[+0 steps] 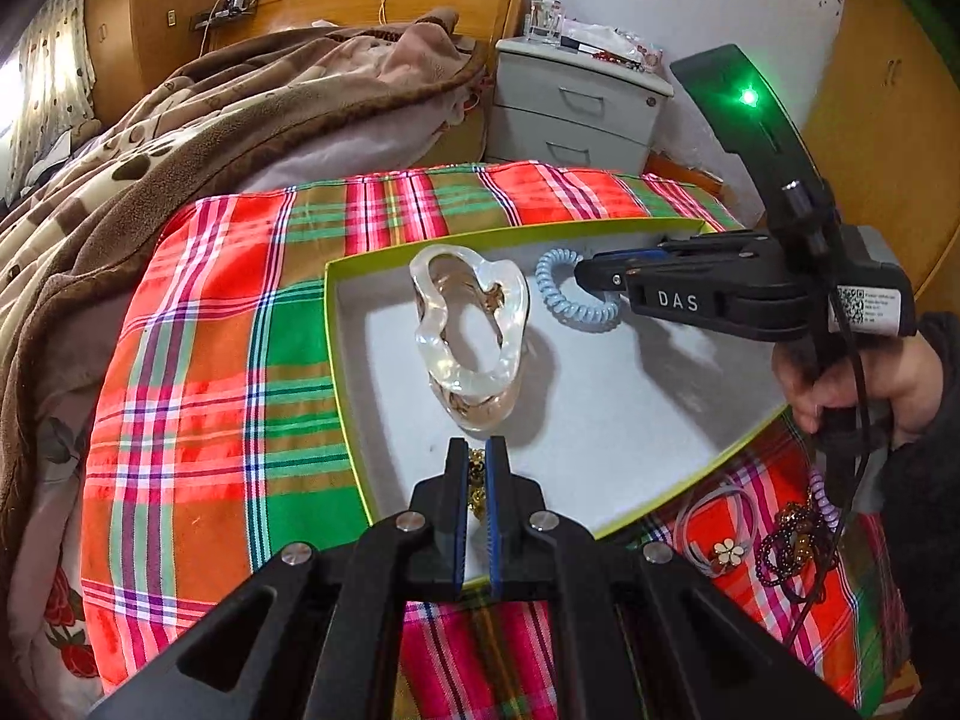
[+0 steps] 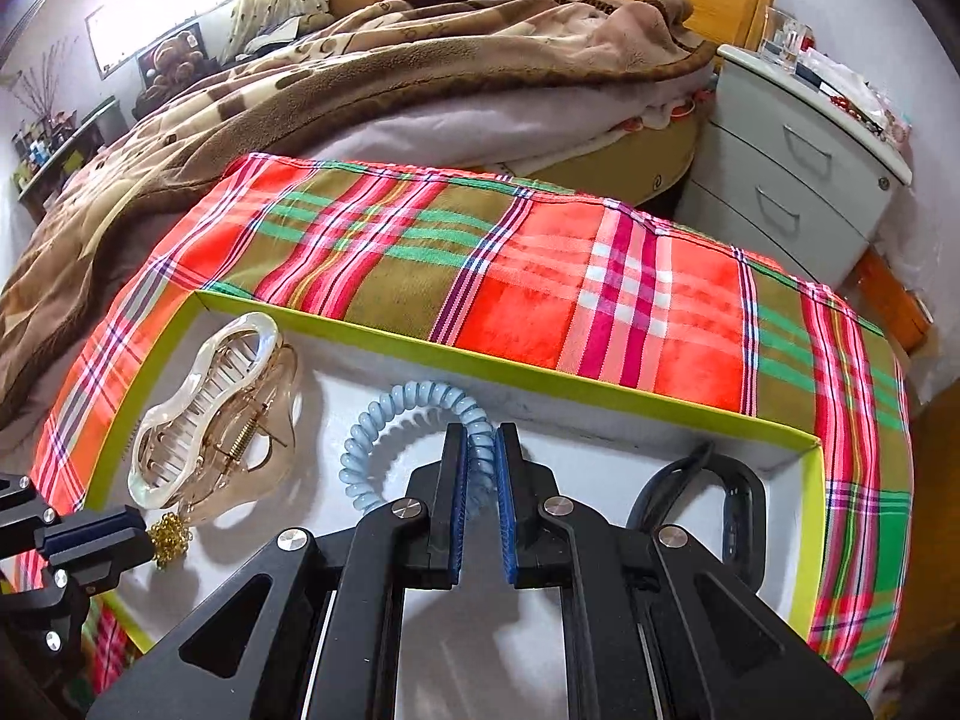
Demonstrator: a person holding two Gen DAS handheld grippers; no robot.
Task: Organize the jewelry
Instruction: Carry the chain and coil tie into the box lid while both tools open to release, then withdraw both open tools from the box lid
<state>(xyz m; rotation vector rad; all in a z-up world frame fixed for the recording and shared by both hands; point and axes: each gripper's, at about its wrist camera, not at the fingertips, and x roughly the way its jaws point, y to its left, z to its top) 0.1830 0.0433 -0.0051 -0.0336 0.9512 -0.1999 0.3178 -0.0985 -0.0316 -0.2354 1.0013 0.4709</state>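
A shallow box with a lime-green rim (image 1: 510, 233) (image 2: 540, 373) lies on the plaid cloth. In it lie a clear hair claw clip (image 1: 471, 336) (image 2: 210, 414) and a dark band (image 2: 741, 507). My left gripper (image 1: 477, 450) is shut on a gold bead chain (image 1: 477, 483) over the box's near edge; the chain hangs from it in the right wrist view (image 2: 168, 537). My right gripper (image 2: 480, 435) (image 1: 579, 276) is shut on a light blue spiral hair tie (image 2: 396, 420) (image 1: 555, 291), low over the box floor.
Loose jewelry lies on the plaid cloth (image 1: 210, 390) to the right of the box: a flower piece (image 1: 727, 551), dark bead bracelets (image 1: 792, 540), a lilac spiral tie (image 1: 822, 501). A brown blanket (image 1: 180, 120) and a grey nightstand (image 1: 576, 108) are behind.
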